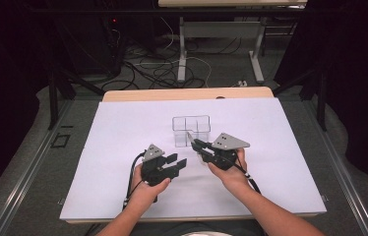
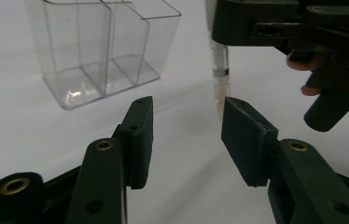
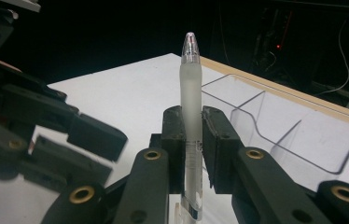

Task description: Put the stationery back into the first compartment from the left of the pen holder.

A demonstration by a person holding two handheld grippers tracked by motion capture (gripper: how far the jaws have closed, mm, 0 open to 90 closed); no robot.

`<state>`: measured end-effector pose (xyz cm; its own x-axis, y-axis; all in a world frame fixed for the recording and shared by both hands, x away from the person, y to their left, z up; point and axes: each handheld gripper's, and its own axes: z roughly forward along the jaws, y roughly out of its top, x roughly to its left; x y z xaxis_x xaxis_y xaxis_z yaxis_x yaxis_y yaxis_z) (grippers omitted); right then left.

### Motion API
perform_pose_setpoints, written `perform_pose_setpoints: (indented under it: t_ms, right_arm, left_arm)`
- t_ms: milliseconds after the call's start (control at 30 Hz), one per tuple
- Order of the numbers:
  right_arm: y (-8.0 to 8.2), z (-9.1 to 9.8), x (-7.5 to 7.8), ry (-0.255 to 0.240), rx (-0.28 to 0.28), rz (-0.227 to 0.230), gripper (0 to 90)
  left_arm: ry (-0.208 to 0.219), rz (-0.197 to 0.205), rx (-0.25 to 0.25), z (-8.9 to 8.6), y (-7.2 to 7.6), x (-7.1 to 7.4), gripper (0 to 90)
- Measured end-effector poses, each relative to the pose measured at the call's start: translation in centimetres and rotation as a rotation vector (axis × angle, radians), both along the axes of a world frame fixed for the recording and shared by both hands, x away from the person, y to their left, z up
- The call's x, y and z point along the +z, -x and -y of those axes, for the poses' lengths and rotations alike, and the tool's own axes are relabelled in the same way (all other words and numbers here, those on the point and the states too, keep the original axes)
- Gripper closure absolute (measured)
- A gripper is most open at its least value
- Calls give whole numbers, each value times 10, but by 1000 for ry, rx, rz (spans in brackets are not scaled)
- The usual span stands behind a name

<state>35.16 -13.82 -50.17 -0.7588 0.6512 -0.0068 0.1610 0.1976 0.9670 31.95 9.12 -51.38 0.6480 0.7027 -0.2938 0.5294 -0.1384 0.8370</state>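
My right gripper is shut on a translucent white pen, which stands upright between its pads with the clear tip on top. In the high view that gripper sits just in front of a clear plastic organiser box with several compartments. My left gripper is open with nothing between its pads. It points toward the pen's lower end, which hangs from the right gripper just beyond the left gripper's right-hand jaw. In the high view the left gripper is close to the left of the right one.
A white sheet covers the wooden table. The clear box looks empty. Beyond the table's far edge are a desk frame and loose cables on the floor. Bare sheet lies to both sides of the hands.
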Motion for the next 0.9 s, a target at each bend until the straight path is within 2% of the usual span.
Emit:
perform_pose_setpoints:
  t_ms: [100,267,433,600,733,900]
  right_arm:
    - [2,-4,-1,-4,12,-7,796]
    - [7,-12,-2,-11,30,-13,796]
    - [11,-20,-4,-8,56,-14,796]
    - [15,-26,-6,3,77,-30,796]
    - [17,-31,-7,-7,86,-31,796]
    - [19,-33,-8,-15,97,-35,796]
  left_arm:
    - [2,-20,-19,6,1,-2,550]
    - [26,-61,-13,9,1,-6,566]
    - [63,-133,-9,5,-1,-6,608]
    - [95,-162,1,2,-3,-6,635]
    - [115,-182,4,0,-4,-5,654]
    - [133,-181,6,-2,-4,-4,692]
